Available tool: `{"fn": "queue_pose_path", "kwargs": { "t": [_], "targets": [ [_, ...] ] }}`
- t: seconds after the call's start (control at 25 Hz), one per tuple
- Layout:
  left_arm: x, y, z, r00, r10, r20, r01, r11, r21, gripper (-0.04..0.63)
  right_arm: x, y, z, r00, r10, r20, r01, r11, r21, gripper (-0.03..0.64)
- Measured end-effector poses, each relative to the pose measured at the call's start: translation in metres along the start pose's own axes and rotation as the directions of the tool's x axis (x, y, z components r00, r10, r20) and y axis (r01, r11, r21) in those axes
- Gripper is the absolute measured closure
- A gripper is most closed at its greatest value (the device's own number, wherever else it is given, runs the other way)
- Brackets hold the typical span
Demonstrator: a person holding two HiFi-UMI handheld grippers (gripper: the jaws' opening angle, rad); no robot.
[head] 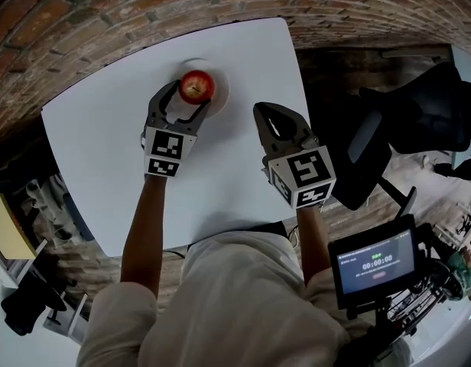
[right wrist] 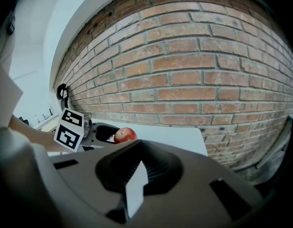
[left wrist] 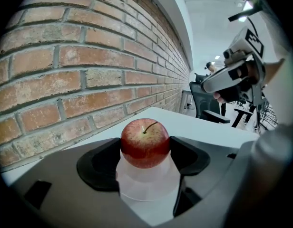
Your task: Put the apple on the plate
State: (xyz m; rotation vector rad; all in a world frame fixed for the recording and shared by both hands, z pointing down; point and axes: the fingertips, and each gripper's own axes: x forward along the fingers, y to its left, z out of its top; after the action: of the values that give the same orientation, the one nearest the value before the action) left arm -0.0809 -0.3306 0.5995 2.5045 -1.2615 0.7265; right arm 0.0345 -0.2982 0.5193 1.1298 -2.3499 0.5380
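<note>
A red apple [head: 196, 86] stands upright, stem up, on a small white plate [head: 221, 90] at the far side of the white table [head: 98, 159]. My left gripper [head: 194, 92] reaches it from the near side, its two black fingers against the apple's flanks. In the left gripper view the apple [left wrist: 145, 143] sits between the pads [left wrist: 100, 167] over the plate [left wrist: 147, 186]. My right gripper [head: 260, 111] hovers to the right of the plate, shut and holding nothing. From the right gripper view [right wrist: 136, 152] the apple [right wrist: 124, 135] shows far left.
A brick wall [head: 144, 6] runs just behind the table's far edge. A black office chair [head: 419, 113] stands off the table's right side. A small screen on a stand [head: 373, 264] is at the lower right, next to the person's leg.
</note>
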Motion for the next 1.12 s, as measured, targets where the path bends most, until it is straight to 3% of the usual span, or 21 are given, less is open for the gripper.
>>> {"fn": "queue_pose_path", "kwargs": {
  "t": [0.6,1.0,1.12],
  "targets": [
    [0.0038,0.0026,-0.0028,1.000,0.020,0.005,-0.020,1.000,0.000,0.258,0.0002,0.0020,-0.0057,1.000,0.007,-0.016,-0.007,1.000,-0.005,0.614],
    [0.0063,0.0062,-0.0061,0.999,-0.022,0.025,0.025,0.996,-0.085,0.258,0.0019,0.0050,-0.0051,1.000,0.014,-0.016,-0.014,1.000,-0.007,0.614],
    [0.0083,0.0052,-0.0060,1.000,-0.019,0.022,0.020,0.997,-0.078,0.258,0.0018,0.0038,-0.0044,1.000,0.012,-0.015,-0.012,1.000,-0.010,0.614]
  ]
}}
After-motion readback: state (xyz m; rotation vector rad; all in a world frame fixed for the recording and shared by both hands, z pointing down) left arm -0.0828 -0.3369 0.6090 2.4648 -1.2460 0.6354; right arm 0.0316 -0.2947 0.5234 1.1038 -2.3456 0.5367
